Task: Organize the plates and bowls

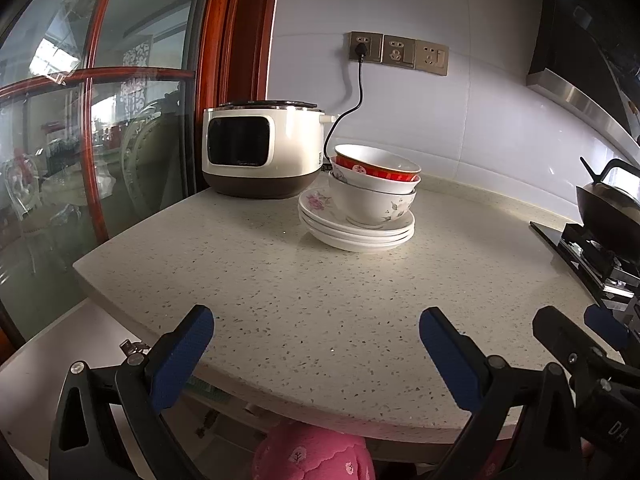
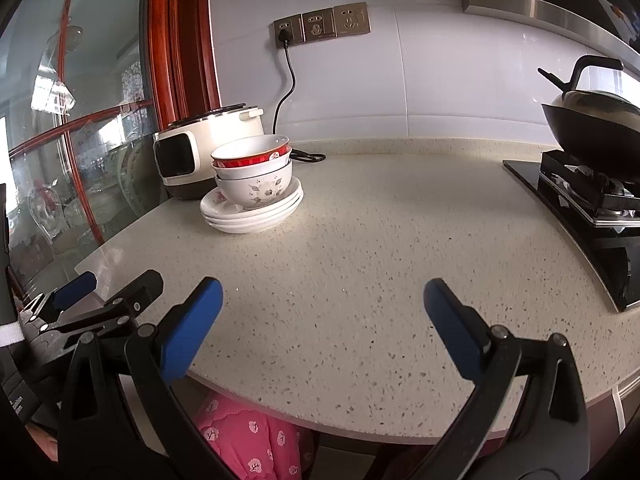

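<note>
Speckled tabletop [image 1: 320,280]. Bowls [image 1: 374,184], three nested, topmost red-banded, sit on a stack of plates [image 1: 356,232] at about 12 o'clock from the left hand-held gripper [image 1: 316,344], just beside the rice cooker [image 1: 260,148] at its 11 o'clock; from the right hand-held gripper [image 2: 323,320] the stack lies near 11 o'clock. Both hang at the near tabletop edge, jaws spread wide and empty, well apart from the crockery. Judgement: the pile already looks consolidated, bowls on plates to save space; sorting is either complete or not begun. Wok [image 2: 592,128] on the stove at 2 o'clock.
</note>
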### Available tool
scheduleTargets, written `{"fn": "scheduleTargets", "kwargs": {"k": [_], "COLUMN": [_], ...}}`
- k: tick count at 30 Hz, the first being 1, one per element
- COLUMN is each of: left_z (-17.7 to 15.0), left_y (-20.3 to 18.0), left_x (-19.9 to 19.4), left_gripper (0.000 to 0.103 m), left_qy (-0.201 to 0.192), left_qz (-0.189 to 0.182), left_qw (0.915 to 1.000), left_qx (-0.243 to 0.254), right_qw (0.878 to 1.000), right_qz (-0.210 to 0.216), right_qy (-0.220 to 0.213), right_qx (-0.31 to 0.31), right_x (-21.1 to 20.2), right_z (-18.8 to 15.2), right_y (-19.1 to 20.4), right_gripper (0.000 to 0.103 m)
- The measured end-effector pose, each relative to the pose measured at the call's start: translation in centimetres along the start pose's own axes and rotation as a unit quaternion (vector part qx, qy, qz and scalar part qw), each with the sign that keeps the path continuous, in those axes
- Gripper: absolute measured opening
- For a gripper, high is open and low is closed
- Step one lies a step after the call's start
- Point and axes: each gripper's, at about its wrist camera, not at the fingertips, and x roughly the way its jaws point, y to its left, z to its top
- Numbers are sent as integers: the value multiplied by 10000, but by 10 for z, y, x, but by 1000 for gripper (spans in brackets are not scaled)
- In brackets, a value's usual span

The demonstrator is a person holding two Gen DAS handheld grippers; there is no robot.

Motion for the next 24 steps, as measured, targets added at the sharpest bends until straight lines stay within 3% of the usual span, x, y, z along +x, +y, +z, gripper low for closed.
{"fn": "scheduleTargets", "kwargs": {"k": [24], "left_z": [0], "left_y": [3], "left_x": [-1], "left_gripper": [103], "left_qy": [-15], "left_qz": [35], "left_qw": [10000], "left_qx": [-6], "right_qw": [10000], "right_qz": [39], "right_qy": [77], "right_qx": [4], "right_x": [1], "right_z": [-4], "right_y": [0], "right_gripper": [101]}}
